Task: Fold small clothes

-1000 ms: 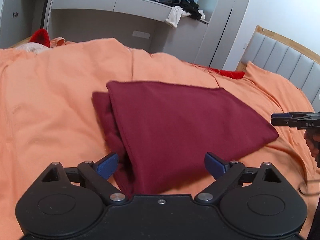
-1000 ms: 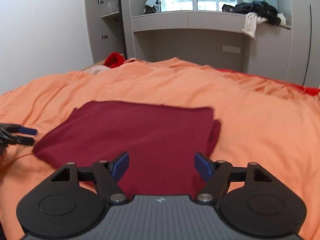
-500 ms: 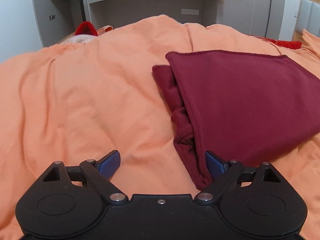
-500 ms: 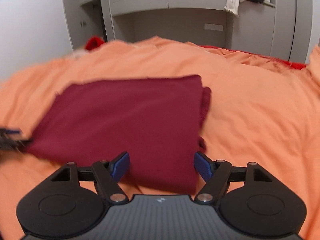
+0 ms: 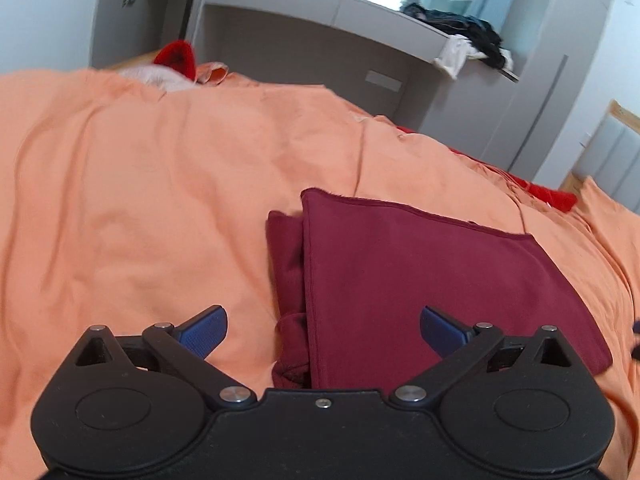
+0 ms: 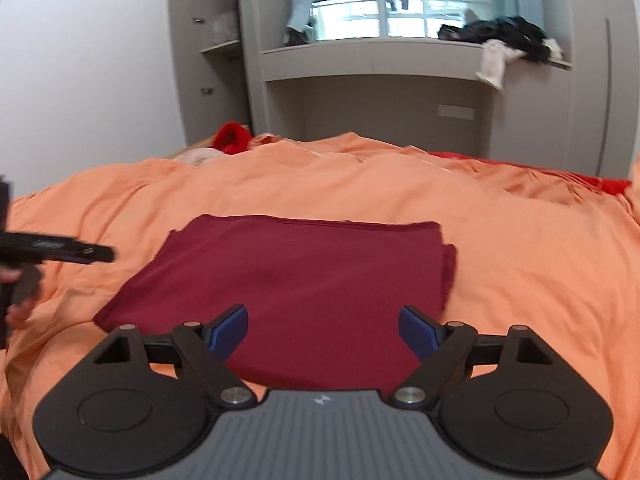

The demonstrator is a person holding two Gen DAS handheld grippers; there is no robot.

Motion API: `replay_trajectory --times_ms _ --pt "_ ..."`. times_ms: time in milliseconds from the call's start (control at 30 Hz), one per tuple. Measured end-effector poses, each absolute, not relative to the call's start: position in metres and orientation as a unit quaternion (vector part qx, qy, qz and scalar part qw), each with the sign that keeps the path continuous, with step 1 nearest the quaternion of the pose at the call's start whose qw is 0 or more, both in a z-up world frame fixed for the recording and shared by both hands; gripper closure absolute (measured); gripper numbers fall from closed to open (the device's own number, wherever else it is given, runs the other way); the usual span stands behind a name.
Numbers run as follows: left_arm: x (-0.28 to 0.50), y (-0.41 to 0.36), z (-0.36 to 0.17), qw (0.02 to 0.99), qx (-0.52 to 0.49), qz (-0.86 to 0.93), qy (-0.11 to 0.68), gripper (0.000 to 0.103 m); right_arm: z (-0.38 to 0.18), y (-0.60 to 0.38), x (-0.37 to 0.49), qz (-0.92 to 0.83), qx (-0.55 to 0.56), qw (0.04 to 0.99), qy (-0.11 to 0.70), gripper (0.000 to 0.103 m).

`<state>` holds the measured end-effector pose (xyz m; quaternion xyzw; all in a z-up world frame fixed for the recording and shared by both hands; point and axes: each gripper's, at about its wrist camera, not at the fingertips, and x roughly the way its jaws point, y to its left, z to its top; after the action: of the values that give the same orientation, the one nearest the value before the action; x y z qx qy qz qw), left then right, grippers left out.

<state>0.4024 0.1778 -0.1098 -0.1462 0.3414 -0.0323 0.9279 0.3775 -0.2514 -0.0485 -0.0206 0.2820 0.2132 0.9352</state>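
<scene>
Left gripper (image 5: 323, 330): jaws opening wide, nothing gripped, above the near edge of the cloth.
Right gripper (image 6: 323, 328): jaws opening, nothing gripped.
Maroon cloth (image 6: 304, 280): folded, lying flat on the orange bedcover (image 5: 140, 208).

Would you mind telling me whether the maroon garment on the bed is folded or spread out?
Folded: the maroon garment lies as a flat rectangle on the orange bedding, with layered edges showing along one side.
</scene>
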Motion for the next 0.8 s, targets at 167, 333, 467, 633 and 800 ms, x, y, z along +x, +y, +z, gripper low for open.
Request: replay_trajectory --times_ms 167,333,467,633,800 --pt "0.418 0.181 -0.127 0.919 -0.165 -0.028 0.356 0.001 -0.051 -0.247 0.382 0.216 -0.016 0.932 0.291 0.017" --pt "0.429 0.187 -0.141 0.909 -0.181 -0.031 0.374 0.001 -0.055 -0.248 0.388 0.217 0.003 0.93 0.296 0.017" --pt "0.445 0.21 -0.162 0.877 -0.283 -0.079 0.38 0.001 -0.058 -0.245 0.388 0.217 -0.003 0.931 0.295 0.017" --pt "0.468 0.234 -0.184 0.826 -0.392 -0.157 0.374 0.001 -0.06 -0.241 0.387 0.221 -0.01 0.929 0.295 0.017" --pt "0.484 0.225 -0.192 0.827 -0.381 -0.164 0.381 0.026 -0.062 -0.237 0.387 0.233 -0.021 0.927 0.292 0.017"
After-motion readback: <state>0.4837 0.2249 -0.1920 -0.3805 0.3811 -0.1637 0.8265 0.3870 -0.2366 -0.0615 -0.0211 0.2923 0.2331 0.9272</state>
